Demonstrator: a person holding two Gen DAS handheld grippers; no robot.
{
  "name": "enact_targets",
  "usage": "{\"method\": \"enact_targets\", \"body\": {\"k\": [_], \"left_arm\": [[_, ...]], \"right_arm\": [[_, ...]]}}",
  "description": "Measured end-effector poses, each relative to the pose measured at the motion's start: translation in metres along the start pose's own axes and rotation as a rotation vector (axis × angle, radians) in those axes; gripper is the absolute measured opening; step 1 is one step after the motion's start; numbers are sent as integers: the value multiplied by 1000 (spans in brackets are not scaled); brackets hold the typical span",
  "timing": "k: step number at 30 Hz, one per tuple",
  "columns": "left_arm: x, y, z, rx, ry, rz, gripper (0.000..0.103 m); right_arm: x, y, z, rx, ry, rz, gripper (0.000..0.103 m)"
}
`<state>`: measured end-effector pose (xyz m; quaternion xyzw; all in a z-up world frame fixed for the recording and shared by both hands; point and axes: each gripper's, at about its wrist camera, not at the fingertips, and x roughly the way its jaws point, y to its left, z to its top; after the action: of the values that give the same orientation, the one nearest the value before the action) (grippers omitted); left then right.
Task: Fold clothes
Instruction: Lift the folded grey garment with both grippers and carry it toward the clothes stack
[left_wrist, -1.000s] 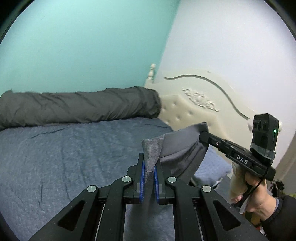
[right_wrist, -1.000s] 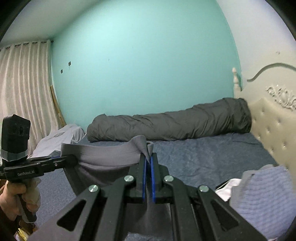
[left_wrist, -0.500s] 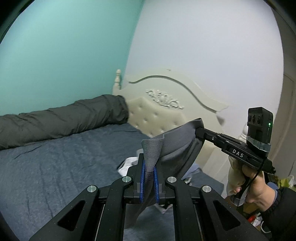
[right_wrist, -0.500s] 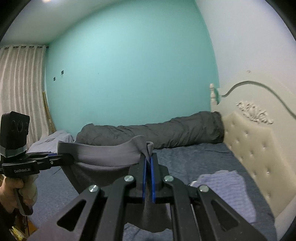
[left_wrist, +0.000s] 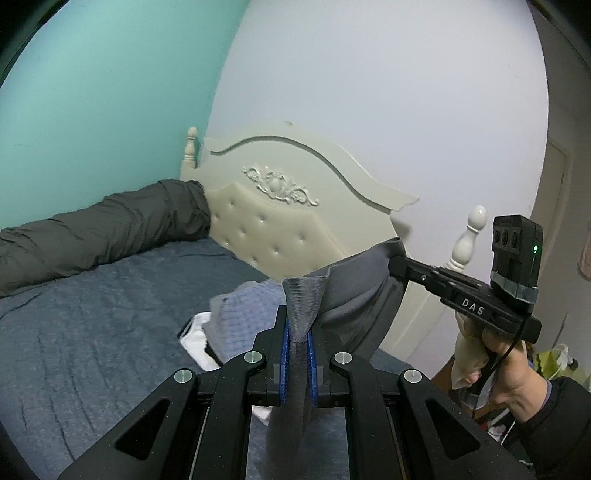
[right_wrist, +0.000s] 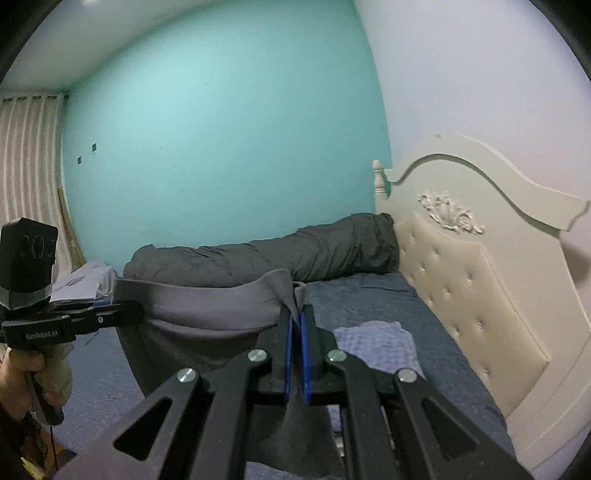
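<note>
Both grippers, left gripper (left_wrist: 297, 343) and right gripper (right_wrist: 295, 332), clamped shut on grey garment (right_wrist: 207, 306), stretched above bed (left_wrist: 92, 332) near headboard edge. Probably no fold made yet.

White capitals reading "DAS" are showing on the black body of the right gripper (left_wrist: 397, 266), seen from the left wrist view. In the right wrist view, white lettering reading "GenRobot.AI" is standing on the black body of the left gripper (right_wrist: 138, 312), a little soft but legible. Nothing else in either view is carrying readable writing.
</note>
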<state>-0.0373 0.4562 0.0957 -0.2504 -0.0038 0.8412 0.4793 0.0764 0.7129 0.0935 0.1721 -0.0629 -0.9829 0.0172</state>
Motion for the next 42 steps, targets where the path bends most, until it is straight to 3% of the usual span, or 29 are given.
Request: {"method": "enact_targets", "body": {"k": [11,20,30,42], "left_arm": [[53,-15,6,20,32,-8,8],[107,-1,18,-1,71,-13,8],[185,53,32,-86,145,15,8],[286,127,25,-197,270,63,10]], "right_arm": [[-1,-46,-2,25,-16,-49,4],[29,-82,-1,23,15,-81,4],[116,-117,10,5,133,-134,4],[237,-149,-9,-5,291,-170,4]]}}
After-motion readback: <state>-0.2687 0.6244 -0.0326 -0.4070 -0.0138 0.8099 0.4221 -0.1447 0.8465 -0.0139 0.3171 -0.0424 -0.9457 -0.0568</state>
